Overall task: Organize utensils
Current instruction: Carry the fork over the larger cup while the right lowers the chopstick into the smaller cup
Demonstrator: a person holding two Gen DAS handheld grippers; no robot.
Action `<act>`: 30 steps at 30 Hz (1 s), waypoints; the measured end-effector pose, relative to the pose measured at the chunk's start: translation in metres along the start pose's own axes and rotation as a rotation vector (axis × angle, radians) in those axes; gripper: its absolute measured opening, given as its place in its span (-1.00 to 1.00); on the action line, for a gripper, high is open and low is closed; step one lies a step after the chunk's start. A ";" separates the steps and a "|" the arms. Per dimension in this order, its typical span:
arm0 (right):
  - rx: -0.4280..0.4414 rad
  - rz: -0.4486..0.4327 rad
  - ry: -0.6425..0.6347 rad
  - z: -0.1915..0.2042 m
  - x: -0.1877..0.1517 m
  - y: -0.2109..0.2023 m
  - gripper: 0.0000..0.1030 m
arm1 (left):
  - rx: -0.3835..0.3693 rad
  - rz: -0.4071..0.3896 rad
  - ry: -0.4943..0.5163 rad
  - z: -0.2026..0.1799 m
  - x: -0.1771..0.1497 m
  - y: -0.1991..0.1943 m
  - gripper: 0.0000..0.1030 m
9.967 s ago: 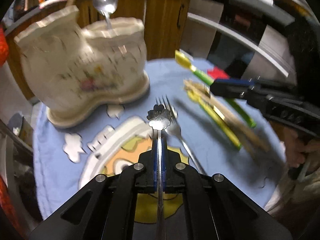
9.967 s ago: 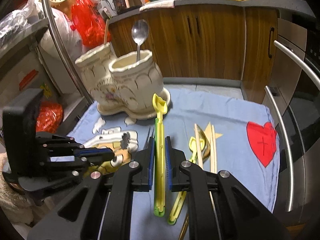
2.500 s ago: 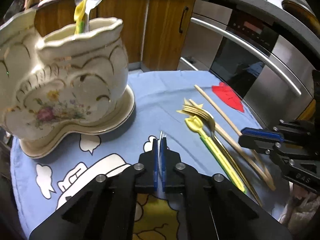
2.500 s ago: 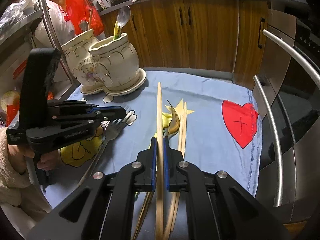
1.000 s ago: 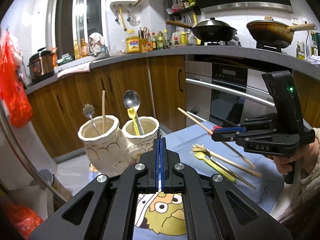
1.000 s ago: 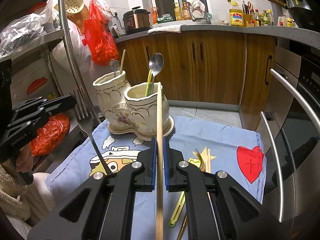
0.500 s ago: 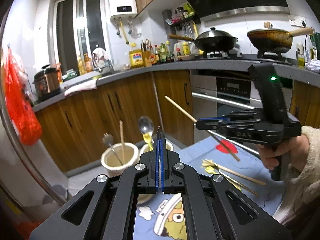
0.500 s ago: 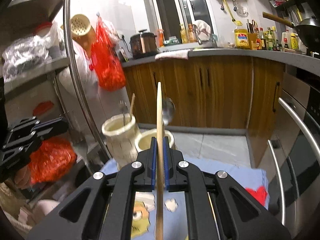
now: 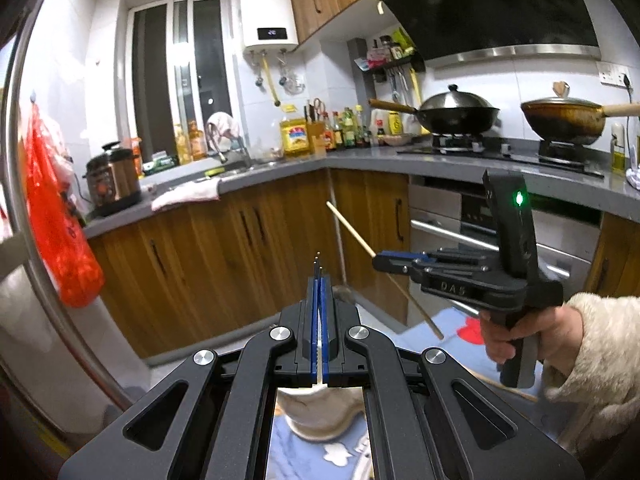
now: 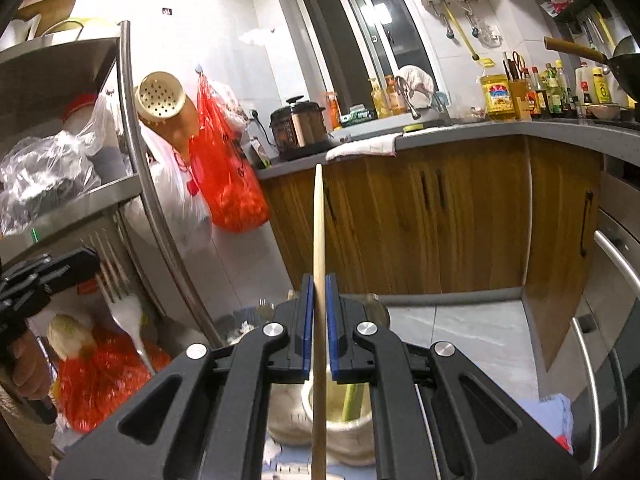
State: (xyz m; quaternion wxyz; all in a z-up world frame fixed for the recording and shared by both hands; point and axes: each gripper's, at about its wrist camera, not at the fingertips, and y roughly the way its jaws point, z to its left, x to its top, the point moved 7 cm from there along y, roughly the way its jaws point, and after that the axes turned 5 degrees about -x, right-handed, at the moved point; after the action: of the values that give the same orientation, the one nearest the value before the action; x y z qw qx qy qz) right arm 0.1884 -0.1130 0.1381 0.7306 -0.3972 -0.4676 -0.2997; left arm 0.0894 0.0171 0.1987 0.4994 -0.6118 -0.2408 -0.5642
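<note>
You are holding both grippers high above ceramic holder [image 10: 320, 432]; left gripper [image 9: 319, 280] is clamping fork [image 10: 126, 312] edge-on between pads, tines pointing up past fingertips; right gripper [image 10: 319, 292] is pinching wooden chopstick [image 10: 318, 240], stick standing upright in right wrist view and slanting in left wrist view; holder is sitting below both grippers on blue cartoon cloth [image 9: 316, 460]; green-yellow utensil handle [image 10: 352, 402] is standing inside right cup of holder.
</note>
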 end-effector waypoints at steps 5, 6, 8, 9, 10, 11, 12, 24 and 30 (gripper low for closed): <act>-0.009 -0.027 0.028 -0.004 0.009 0.022 -0.88 | 0.064 -0.013 -0.011 0.029 0.019 -0.001 -0.96; -0.012 -0.029 0.033 -0.006 0.009 0.025 -0.88 | 0.078 -0.014 -0.015 0.035 0.021 -0.001 -0.96; -0.022 -0.028 0.049 -0.010 0.006 0.033 -0.88 | 0.106 -0.010 -0.020 0.047 0.024 0.004 -0.96; -0.026 -0.024 0.055 -0.012 0.004 0.038 -0.88 | 0.119 -0.006 -0.025 0.053 0.024 0.007 -0.96; -0.031 -0.018 0.060 -0.014 0.001 0.043 -0.88 | 0.133 -0.001 -0.028 0.057 0.024 0.010 -0.96; -0.036 -0.015 0.063 -0.014 -0.001 0.047 -0.88 | 0.146 0.008 -0.033 0.063 0.024 0.015 -0.96; -0.039 -0.016 0.065 -0.016 -0.003 0.050 -0.88 | 0.153 0.013 -0.037 0.067 0.023 0.019 -0.96; -0.083 -0.089 0.020 -0.019 -0.027 0.076 -0.88 | 0.199 0.097 -0.078 0.088 -0.016 0.075 -0.96; -0.122 -0.095 0.005 -0.023 -0.049 0.088 -0.88 | 0.181 0.127 -0.083 0.084 -0.030 0.087 -0.96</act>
State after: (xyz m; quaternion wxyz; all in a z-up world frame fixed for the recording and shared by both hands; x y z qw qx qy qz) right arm 0.2507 -0.0847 0.0608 0.6910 -0.4177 -0.4650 -0.3631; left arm 0.1946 0.0654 0.1525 0.5769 -0.6011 -0.2718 -0.4816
